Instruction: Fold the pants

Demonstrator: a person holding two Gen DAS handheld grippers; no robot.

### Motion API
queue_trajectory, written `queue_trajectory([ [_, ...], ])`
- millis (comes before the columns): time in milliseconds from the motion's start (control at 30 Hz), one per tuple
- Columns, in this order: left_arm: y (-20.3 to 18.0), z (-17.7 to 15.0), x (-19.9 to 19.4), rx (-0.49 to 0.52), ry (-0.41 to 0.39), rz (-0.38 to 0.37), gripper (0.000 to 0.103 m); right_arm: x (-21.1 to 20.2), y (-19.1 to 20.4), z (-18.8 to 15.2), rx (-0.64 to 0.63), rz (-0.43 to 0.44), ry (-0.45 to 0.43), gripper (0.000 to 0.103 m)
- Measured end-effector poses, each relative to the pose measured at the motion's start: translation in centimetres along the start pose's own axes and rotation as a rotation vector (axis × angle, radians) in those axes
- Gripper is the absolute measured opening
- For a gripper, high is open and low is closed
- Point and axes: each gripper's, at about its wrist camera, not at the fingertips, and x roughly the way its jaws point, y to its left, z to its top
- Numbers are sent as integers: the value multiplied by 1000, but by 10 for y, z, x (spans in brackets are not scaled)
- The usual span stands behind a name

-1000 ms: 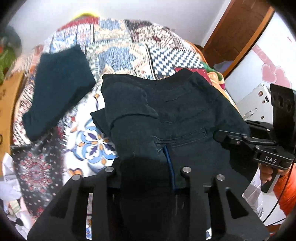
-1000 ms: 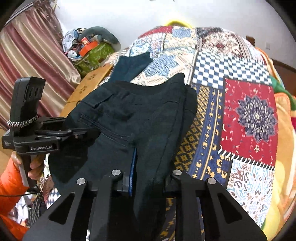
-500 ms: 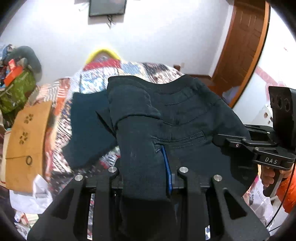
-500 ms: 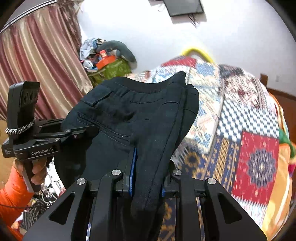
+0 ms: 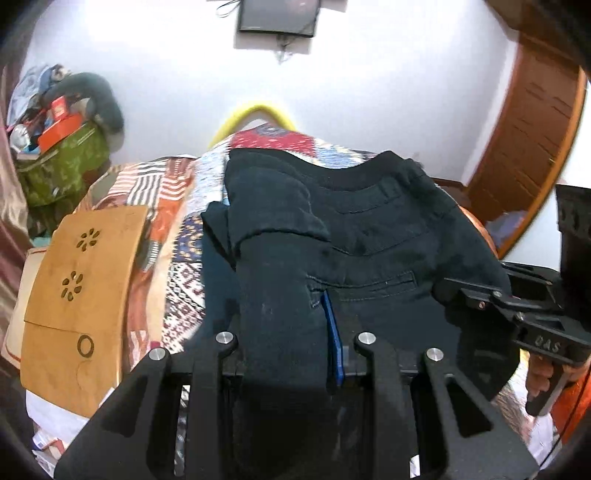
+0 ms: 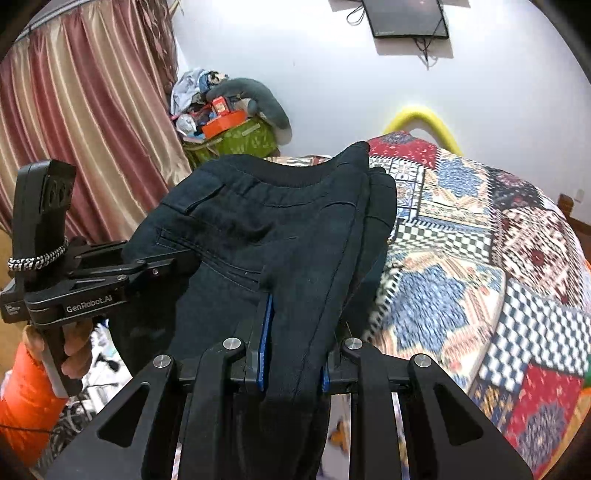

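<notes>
Both grippers tilted up since a second ago; pants (image 5: 369, 258) lifted off bed (image 6: 480, 258), wall now in view. Left gripper (image 5: 291, 332) fingers pinching one fabric bunch, right gripper (image 6: 291, 332) fingers pinching other. Pants hang between them, clear of quilt. Step: carrying for fold. Next likely needs lowering onto bed, edges aligned.

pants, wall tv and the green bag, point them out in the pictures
pants (image 5: 373, 236): left wrist view, seat panel above the back pocket.
wall tv (image 6: 406, 16): right wrist view, middle of its dark screen.
green bag (image 6: 240, 142): right wrist view, front face.
</notes>
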Motion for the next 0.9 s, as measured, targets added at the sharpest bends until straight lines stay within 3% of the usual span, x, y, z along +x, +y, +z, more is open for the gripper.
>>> queue_trajectory([
  [267,41,4,83,-27,49,56,29,82,-13,13,-1,-15,70,18],
  [600,69,-16,172,-99,162,27,32,147,-33,7,-45,-79,214,20],
  [767,78,-26,183,-138,188,46,57,142,-44,-2,4,-93,241,30],
  [900,79,-26,162,-139,189,68,60,116,-35,-8,-24,-130,233,40],
])
